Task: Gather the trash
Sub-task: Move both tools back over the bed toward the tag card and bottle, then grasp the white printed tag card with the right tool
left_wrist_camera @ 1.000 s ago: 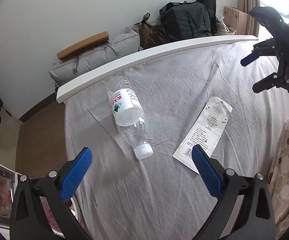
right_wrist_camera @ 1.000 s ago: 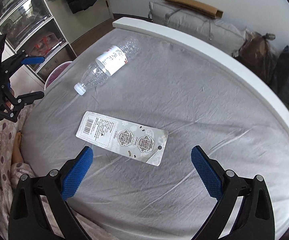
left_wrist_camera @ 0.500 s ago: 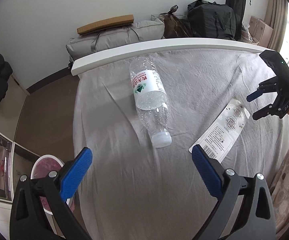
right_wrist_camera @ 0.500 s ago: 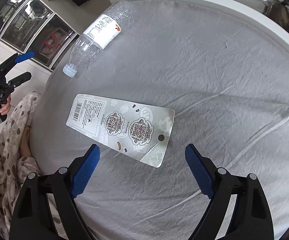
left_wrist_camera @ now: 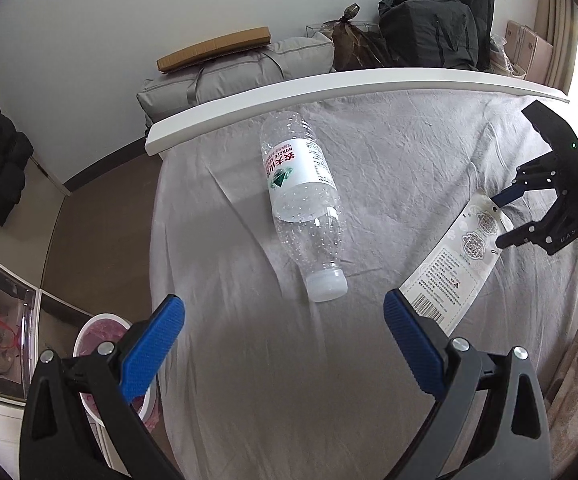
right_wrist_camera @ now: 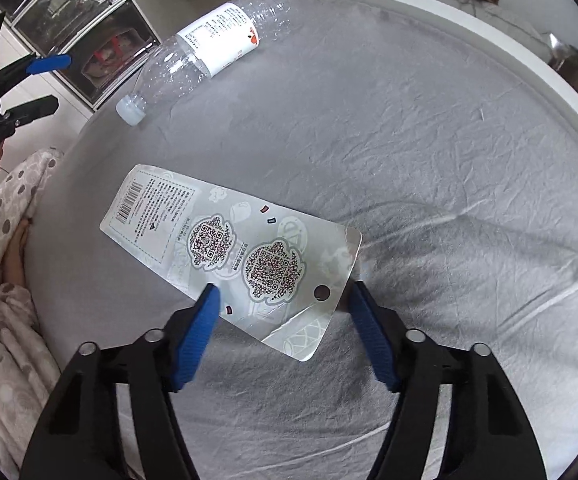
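You had the right hand-held gripper [right_wrist_camera: 281, 300] spread open and straddling the near end of the flat package card [right_wrist_camera: 229, 248] on the bed [right_wrist_camera: 449, 160], seemingly to pinch it, while your left hand-held gripper [left_wrist_camera: 285, 328] hung released short of the empty bottle [left_wrist_camera: 303, 204].

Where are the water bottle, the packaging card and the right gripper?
water bottle [left_wrist_camera: 295, 168], left wrist view, on its white label.
packaging card [right_wrist_camera: 209, 240], right wrist view, on the printed code near its middle.
right gripper [right_wrist_camera: 281, 300], right wrist view, midway between the blue fingertips.
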A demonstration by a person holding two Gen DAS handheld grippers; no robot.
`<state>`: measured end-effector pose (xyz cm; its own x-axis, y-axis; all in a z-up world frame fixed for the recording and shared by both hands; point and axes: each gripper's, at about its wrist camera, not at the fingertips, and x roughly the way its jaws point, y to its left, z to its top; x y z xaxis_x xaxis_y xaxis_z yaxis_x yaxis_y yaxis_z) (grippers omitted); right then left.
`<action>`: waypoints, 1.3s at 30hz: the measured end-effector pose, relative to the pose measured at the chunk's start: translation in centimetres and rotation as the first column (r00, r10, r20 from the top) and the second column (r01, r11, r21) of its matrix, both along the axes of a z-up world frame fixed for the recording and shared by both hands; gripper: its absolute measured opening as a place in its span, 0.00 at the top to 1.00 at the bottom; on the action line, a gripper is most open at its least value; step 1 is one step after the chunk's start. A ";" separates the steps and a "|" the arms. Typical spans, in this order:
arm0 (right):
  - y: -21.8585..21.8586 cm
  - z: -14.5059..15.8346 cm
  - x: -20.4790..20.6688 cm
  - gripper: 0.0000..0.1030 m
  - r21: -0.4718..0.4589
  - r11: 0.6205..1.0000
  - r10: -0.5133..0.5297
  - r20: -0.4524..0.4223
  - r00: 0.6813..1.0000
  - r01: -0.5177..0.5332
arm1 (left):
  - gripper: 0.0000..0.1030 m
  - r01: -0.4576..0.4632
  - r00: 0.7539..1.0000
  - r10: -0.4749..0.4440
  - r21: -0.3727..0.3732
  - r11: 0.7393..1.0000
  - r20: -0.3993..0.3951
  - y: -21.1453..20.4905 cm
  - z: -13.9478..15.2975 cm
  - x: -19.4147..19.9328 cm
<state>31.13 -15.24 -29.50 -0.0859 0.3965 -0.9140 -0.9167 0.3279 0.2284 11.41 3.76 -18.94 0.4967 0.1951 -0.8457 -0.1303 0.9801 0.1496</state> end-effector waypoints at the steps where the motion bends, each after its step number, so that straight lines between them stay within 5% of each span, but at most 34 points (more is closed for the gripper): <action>1: -0.1 0.0 0.3 0.50 0.007 1.000 -0.018 -0.020 1.000 0.018 | 0.05 0.005 1.000 -0.005 0.007 1.000 -0.002 -0.1 0.0 0.0; 4: 0.0 -0.1 0.9 0.57 0.019 0.999 -0.035 -0.062 0.997 0.036 | 0.05 0.022 1.000 -0.021 0.043 0.999 -0.014 -0.5 -0.2 -0.1; 8: 0.1 0.0 2.0 0.84 0.037 0.997 -0.055 -0.185 0.981 0.063 | 0.05 0.022 1.000 -0.022 0.049 0.999 -0.009 -0.4 0.1 -0.2; 22: 1.6 1.2 -3.1 0.84 0.062 0.985 0.171 -0.286 0.943 -0.159 | 0.05 -0.003 1.000 0.002 0.053 0.999 0.018 0.6 0.9 -1.3; 31: 4.1 1.5 -4.2 0.97 0.101 0.974 0.227 -0.326 0.918 -0.205 | 0.05 -0.008 1.000 0.007 0.072 0.997 0.016 1.2 1.1 -2.2; 39: 4.9 4.8 -4.9 0.99 0.141 0.960 0.270 -0.259 0.928 -0.240 | 0.05 -0.041 0.998 0.037 0.077 0.996 0.046 2.9 2.6 -3.7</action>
<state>26.26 -10.33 -24.68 -0.4368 0.4204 -0.7953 -0.8635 0.0520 0.5017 7.69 6.65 -16.32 0.5242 0.2796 -0.8044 -0.1766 0.9597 0.2186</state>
